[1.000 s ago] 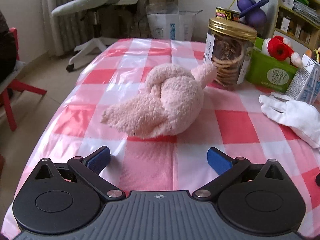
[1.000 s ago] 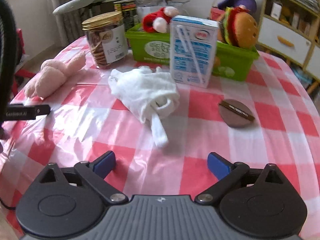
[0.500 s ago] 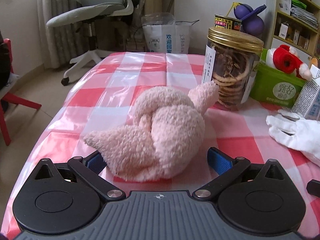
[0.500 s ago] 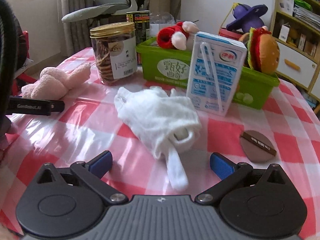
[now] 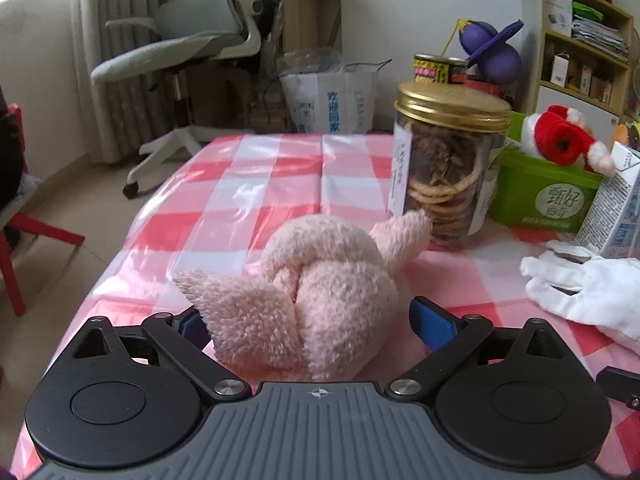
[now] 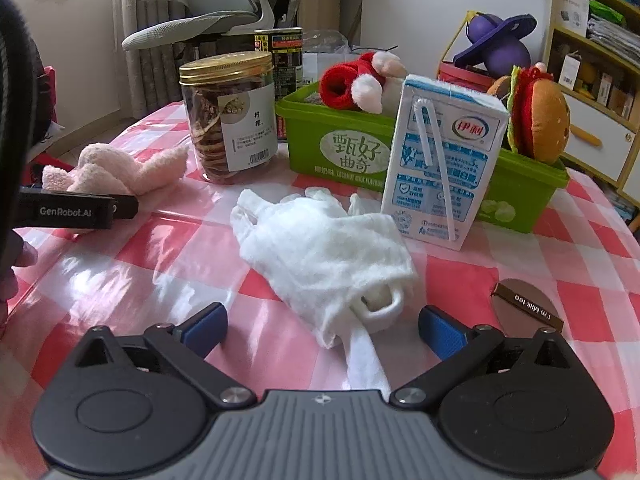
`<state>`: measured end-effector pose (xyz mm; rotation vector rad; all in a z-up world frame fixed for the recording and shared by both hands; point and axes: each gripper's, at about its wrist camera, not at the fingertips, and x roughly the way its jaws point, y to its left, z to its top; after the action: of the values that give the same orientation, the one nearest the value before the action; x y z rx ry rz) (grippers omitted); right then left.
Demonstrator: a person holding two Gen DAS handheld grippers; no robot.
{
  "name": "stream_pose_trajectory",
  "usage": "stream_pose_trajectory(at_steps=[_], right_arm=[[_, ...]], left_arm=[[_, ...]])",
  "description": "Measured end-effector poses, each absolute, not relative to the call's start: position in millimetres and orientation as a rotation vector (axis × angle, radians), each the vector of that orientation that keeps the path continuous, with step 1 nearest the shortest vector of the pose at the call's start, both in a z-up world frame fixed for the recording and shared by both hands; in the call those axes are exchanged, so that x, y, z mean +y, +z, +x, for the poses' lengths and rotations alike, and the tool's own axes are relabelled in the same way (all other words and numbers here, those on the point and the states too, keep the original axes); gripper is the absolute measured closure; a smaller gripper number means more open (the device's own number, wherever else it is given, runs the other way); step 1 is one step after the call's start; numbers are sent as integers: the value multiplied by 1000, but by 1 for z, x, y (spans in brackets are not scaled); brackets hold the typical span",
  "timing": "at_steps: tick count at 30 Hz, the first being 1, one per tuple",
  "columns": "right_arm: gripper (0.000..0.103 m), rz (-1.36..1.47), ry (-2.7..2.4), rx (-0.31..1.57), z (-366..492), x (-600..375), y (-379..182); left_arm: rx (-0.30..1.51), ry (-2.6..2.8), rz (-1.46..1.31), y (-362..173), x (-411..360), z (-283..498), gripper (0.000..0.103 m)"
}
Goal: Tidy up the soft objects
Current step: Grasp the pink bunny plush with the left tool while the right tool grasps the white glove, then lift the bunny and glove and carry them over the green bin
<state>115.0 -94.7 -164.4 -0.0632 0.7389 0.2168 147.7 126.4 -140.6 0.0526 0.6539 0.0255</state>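
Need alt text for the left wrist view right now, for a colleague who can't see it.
The open left gripper straddles a knotted pink plush towel on a red-checked tablecloth. Behind it stands a gold-lidded cookie jar; to the right lie a white glove and a green bin.

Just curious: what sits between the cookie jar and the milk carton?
A green bin holding a red-and-white plush, behind both, plainest in the right wrist view.

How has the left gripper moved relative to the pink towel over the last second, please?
Yes: the left gripper has come forward. The pink towel, lying unmoved beside the jar, now sits between the open fingers instead of ahead of them.
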Motion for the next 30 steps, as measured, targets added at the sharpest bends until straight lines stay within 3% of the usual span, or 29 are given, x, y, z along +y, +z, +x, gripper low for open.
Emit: stream_pose_trajectory(at_steps=[5, 11, 15, 17, 22, 30], right_arm=[[20, -68, 211, 728, 116, -93, -160], [35, -43, 221, 710, 116, -97, -153], [48, -18, 225, 715, 117, -100, -152], [62, -15, 224, 720, 118, -102, -151], [79, 25, 245, 733, 117, -108, -148], [81, 179, 304, 770, 117, -122, -136]], left_arm=[[658, 20, 57, -138, 123, 147, 27], [656, 13, 37, -134, 123, 146, 37], [666, 10, 46, -133, 122, 144, 39], [673, 11, 46, -132, 121, 143, 40], [699, 10, 27, -127, 123, 141, 42], [747, 6, -5, -115, 122, 137, 42]])
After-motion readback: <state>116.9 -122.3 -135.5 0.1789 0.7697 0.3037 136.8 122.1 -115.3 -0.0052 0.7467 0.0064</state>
